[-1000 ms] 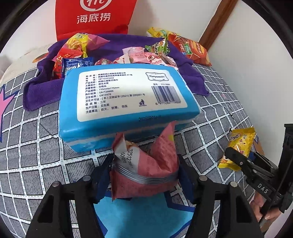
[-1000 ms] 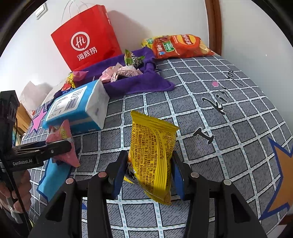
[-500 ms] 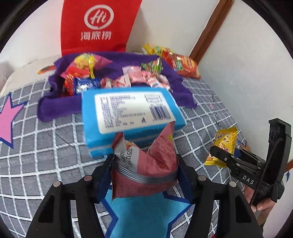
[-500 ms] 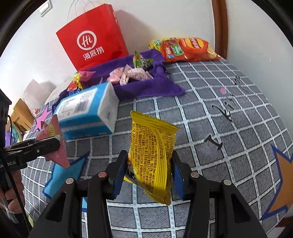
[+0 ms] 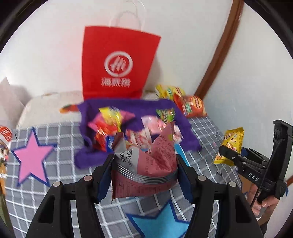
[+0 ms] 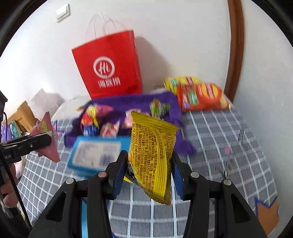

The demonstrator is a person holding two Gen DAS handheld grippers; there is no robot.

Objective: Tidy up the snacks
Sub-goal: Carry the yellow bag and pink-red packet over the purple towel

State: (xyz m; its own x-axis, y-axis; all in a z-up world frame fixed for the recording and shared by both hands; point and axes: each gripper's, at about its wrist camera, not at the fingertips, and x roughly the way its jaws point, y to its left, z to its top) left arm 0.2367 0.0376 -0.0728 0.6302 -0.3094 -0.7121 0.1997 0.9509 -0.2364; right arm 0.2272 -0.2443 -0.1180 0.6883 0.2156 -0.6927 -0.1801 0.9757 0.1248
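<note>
Both grippers have risen off the checked bedspread [image 6: 228, 131]. The left gripper [image 5: 144, 175] clenches a crumpled pink foil packet [image 5: 146, 164], the right gripper [image 6: 149, 166] a yellow snack bag [image 6: 152, 153], likely heading for the red paper bag [image 6: 109, 67].

Ahead of you a grey checked bedspread [image 6: 219, 131] with white grid lines carries a pink star [image 5: 31, 157] and a blue star [image 5: 161, 223]. A brown wooden door frame [image 6: 236, 49] runs up the white wall [image 6: 174, 36]. A white light switch [image 6: 63, 12] sits high on the wall.
</note>
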